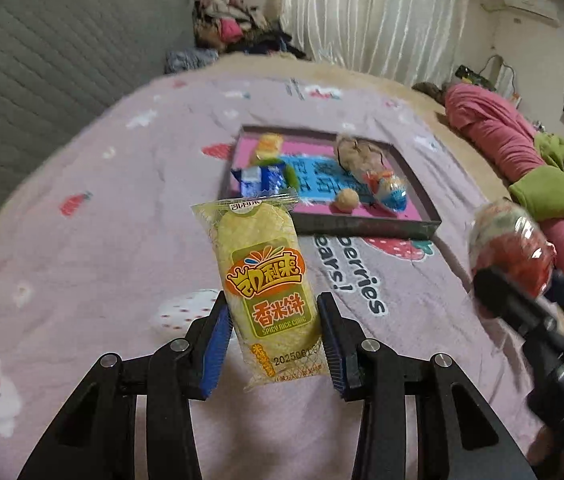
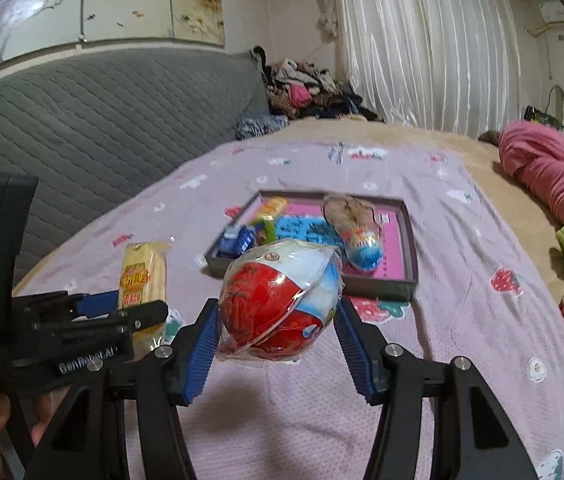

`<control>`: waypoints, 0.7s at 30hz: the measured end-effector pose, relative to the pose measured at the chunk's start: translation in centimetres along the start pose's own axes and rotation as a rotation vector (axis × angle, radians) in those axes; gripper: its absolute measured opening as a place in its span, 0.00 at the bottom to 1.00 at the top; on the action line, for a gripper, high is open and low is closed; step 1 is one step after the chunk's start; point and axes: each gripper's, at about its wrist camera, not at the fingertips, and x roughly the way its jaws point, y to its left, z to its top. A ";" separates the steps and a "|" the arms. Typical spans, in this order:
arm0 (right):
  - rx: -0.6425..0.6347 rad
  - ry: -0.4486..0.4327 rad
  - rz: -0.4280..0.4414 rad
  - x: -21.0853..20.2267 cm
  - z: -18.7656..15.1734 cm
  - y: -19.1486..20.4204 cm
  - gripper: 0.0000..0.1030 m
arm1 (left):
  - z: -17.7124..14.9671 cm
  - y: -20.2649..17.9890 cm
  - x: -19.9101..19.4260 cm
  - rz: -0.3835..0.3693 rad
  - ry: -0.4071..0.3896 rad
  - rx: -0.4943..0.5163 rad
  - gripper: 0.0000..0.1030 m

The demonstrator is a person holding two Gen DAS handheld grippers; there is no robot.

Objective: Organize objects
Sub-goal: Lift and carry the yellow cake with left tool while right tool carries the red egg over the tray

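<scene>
1. Above the bedspread [image 1: 82,264], left gripper [image 1: 274,340] jaws pinch the rice cake packet [image 1: 266,280].
2. Right gripper [image 2: 278,344] jaws clamp a wrapped red ball [image 2: 282,300].
3. Ahead, unobstructed: tray [image 1: 365,226] holding snacks.
4. Pink clothing [image 1: 493,132] lies right.

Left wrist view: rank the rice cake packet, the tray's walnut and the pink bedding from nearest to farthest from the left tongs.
1. Rice cake packet, held between the left tongs.
2. Walnut, in the tray's near part, ahead.
3. Pink bedding, far right.
</scene>
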 end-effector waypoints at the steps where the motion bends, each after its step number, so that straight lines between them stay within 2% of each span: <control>1: -0.001 -0.017 0.000 -0.8 0.2 0.4 0.56 | -0.1 0.2 -0.6 0.003 -0.010 0.001 0.42; 8: -0.038 -0.089 -0.029 -5.1 1.3 2.9 0.55 | -0.5 0.1 -5.9 0.065 -0.127 0.050 0.42; 15: -0.049 -0.131 -0.038 -7.5 1.9 4.1 0.55 | -0.2 0.5 -10.1 0.076 -0.224 0.055 0.42; 21: -0.059 -0.153 -0.049 -8.7 2.8 4.7 0.55 | 0.6 0.6 -11.4 0.064 -0.255 0.050 0.42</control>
